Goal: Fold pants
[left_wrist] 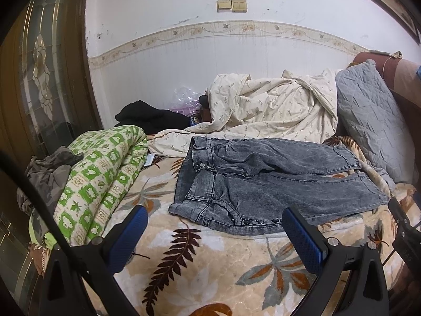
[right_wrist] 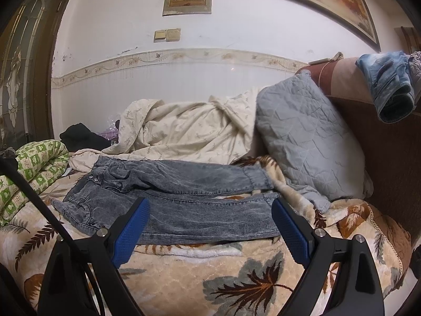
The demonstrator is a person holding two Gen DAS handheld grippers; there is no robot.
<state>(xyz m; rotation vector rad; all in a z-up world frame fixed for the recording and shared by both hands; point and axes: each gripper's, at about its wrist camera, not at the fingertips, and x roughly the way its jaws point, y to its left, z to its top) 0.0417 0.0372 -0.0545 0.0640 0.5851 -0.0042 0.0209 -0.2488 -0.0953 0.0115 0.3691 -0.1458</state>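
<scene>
Grey acid-wash jeans (left_wrist: 263, 181) lie flat on the leaf-print blanket (left_wrist: 210, 263), waistband to the left, both legs stretching right. My left gripper (left_wrist: 214, 223) is open and empty, hovering near the front edge of the waistband and hip. In the right wrist view the jeans (right_wrist: 184, 200) lie across the middle, legs ending near the grey pillow. My right gripper (right_wrist: 210, 216) is open and empty, just in front of the near leg. The right gripper's tip also shows at the right edge of the left wrist view (left_wrist: 400, 218).
A rolled green-and-white quilt (left_wrist: 100, 179) lies left of the jeans. A cream duvet (left_wrist: 271, 110) is heaped behind them. A grey quilted pillow (right_wrist: 307, 137) leans on the brown headboard (right_wrist: 389, 163). Blue jeans (right_wrist: 389, 89) hang over the headboard. Black clothes (left_wrist: 147, 115) lie by the wall.
</scene>
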